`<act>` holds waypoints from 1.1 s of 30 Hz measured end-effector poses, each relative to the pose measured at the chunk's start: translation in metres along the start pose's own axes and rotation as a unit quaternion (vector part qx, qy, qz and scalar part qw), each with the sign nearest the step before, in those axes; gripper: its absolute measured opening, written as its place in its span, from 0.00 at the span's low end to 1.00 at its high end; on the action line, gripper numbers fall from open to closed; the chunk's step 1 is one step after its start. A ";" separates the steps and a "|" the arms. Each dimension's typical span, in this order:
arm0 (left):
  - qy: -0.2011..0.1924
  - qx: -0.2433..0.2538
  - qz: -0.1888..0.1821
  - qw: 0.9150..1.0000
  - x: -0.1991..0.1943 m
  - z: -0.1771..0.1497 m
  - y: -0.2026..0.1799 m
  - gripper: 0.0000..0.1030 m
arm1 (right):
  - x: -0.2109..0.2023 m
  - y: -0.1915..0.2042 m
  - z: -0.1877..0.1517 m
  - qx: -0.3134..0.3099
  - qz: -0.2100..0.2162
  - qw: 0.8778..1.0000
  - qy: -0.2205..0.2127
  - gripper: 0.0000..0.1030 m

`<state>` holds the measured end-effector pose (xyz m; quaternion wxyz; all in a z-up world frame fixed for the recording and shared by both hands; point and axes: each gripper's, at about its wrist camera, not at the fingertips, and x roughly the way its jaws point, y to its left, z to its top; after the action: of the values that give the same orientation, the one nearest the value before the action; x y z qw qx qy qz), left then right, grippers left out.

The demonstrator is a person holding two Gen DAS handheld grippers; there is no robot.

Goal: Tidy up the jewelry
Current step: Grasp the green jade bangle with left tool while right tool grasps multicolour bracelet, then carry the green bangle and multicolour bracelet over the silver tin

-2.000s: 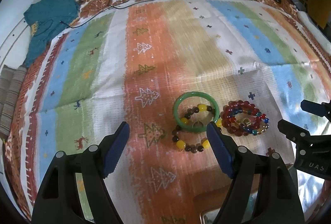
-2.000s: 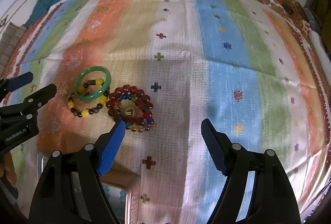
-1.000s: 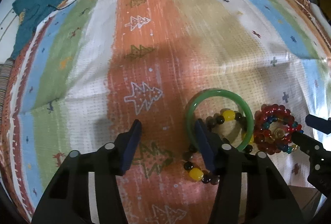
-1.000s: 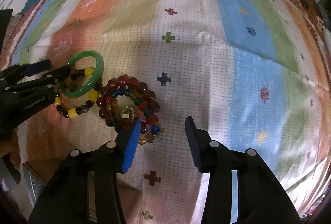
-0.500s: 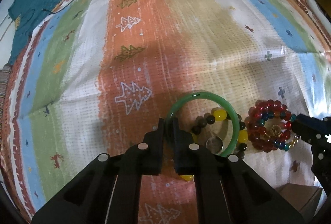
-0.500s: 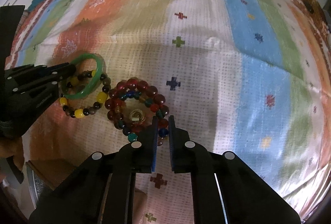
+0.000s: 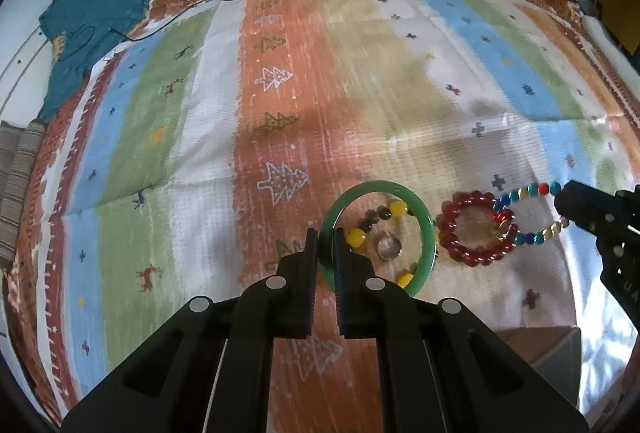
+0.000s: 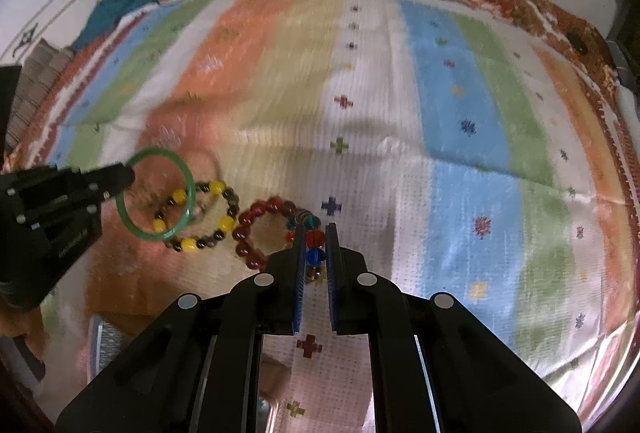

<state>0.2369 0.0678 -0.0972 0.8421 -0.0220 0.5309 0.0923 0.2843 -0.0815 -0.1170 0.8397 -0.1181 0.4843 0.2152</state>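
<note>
Step in hand: both pickups made, lift starting. Left tongs (image 7: 326, 247) are clamped on the near rim of the green bangle (image 7: 424, 233); in the right wrist view the bangle (image 8: 160, 193) looks tilted up off the striped cloth (image 7: 360, 93), held at its left edge. Right tongs (image 8: 314, 253) are clamped on the multicolour bead bracelet (image 8: 314, 237) — in the left wrist view that strand (image 7: 528, 193) stretches out from the red bead bracelet (image 7: 476, 229) toward the right tongs, so the two may be snagged together; can't tell for sure.

Relative to the bangle: the yellow-and-dark bead bracelet (image 8: 208, 217) lies under and just right of it, a small silver ring (image 7: 388, 247) shows inside its hoop, and the red bracelet sits just beside it on the right. A box corner (image 7: 540, 349) shows near and right, probably the storage target, mostly out of view.

Next move, as I judge it: raise both pieces clear, watch that the beaded strand drags nothing along, then carry them to the box.

Versus half a second ago: both tongs were already closed on their pieces, which lay flat; now the bangle is tipped up and the multicolour strand is pulled away from the red one. Two seconds ago both tongs were wide apart, hovering short of the pile.
</note>
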 end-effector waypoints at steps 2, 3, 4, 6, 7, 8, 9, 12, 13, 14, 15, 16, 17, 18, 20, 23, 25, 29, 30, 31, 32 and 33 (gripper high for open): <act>-0.007 -0.001 -0.002 1.000 -0.009 -0.001 -0.001 0.07 | -0.007 -0.001 -0.001 0.002 0.001 1.000 -0.015 0.10; -0.010 -0.001 -0.003 1.000 -0.013 -0.001 -0.002 0.07 | -0.012 0.000 -0.001 0.002 0.002 1.000 -0.023 0.10; -0.014 -0.002 -0.005 1.000 -0.017 -0.002 -0.002 0.07 | -0.016 0.001 -0.002 0.003 0.002 0.999 -0.032 0.10; -0.020 -0.006 -0.010 1.000 -0.025 -0.004 -0.002 0.07 | -0.024 0.001 -0.002 0.004 0.004 0.999 -0.046 0.10; -0.023 -0.006 -0.011 1.000 -0.030 -0.006 -0.002 0.07 | -0.028 0.002 -0.003 0.005 0.006 0.999 -0.051 0.10; -0.025 -0.005 -0.012 1.000 -0.032 -0.007 -0.003 0.07 | -0.032 0.002 -0.003 0.005 0.007 0.998 -0.057 0.10; -0.029 -0.004 -0.013 0.999 -0.037 -0.009 -0.004 0.07 | -0.036 0.004 -0.004 0.006 0.009 0.998 -0.066 0.10; -0.036 -0.001 -0.013 0.999 -0.046 -0.014 -0.006 0.07 | -0.047 0.007 -0.005 0.003 0.013 0.996 -0.083 0.10; -0.039 0.001 -0.012 0.999 -0.050 -0.016 -0.008 0.07 | -0.050 0.008 -0.006 0.001 0.013 0.996 -0.089 0.10; -0.042 0.002 -0.012 0.999 -0.052 -0.017 -0.008 0.07 | -0.053 0.009 -0.007 -0.002 0.014 0.995 -0.094 0.10; -0.045 0.003 -0.013 0.999 -0.056 -0.019 -0.009 0.07 | -0.056 0.011 -0.008 -0.005 0.013 0.995 -0.100 0.10; -0.049 0.003 -0.015 0.999 -0.060 -0.021 -0.010 0.07 | -0.058 0.012 -0.009 -0.007 0.014 0.994 -0.104 0.10; -0.051 0.004 -0.016 0.999 -0.063 -0.022 -0.011 0.07 | -0.061 0.013 -0.010 -0.009 0.013 0.994 -0.108 0.10; -0.054 0.006 -0.015 0.998 -0.067 -0.024 -0.012 0.07 | -0.063 0.013 -0.011 -0.011 0.013 0.994 -0.112 0.10; -0.058 0.007 -0.016 0.998 -0.070 -0.026 -0.013 0.07 | -0.067 0.016 -0.014 -0.014 0.014 0.993 -0.115 0.10; -0.060 0.005 -0.020 0.998 -0.076 -0.031 -0.013 0.07 | -0.073 0.019 -0.019 -0.021 0.013 0.992 -0.123 0.10; -0.063 0.003 -0.019 0.998 -0.080 -0.034 -0.013 0.07 | -0.078 0.022 -0.022 -0.025 0.012 0.991 -0.129 0.10; -0.071 -0.002 -0.021 0.997 -0.089 -0.040 -0.012 0.07 | -0.086 0.025 -0.028 -0.028 0.010 0.990 -0.138 0.10; -0.073 -0.003 -0.021 0.997 -0.091 -0.041 -0.012 0.07 | -0.088 0.025 -0.029 -0.028 0.010 0.990 -0.140 0.10; -0.075 -0.004 -0.021 0.997 -0.093 -0.043 -0.012 0.07 | -0.090 0.026 -0.030 -0.028 0.010 0.989 -0.142 0.10; -0.077 -0.004 -0.020 0.997 -0.095 -0.044 -0.012 0.07 | -0.091 0.026 -0.032 -0.029 0.011 0.989 -0.144 0.10; -0.080 -0.004 -0.020 0.997 -0.098 -0.046 -0.013 0.07 | -0.093 0.027 -0.033 -0.030 0.010 0.989 -0.147 0.10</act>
<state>0.1573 0.0362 -0.0295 0.8835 -0.0283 0.4609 0.0790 0.2053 -0.0941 -0.0527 0.8955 -0.1061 0.3503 0.2530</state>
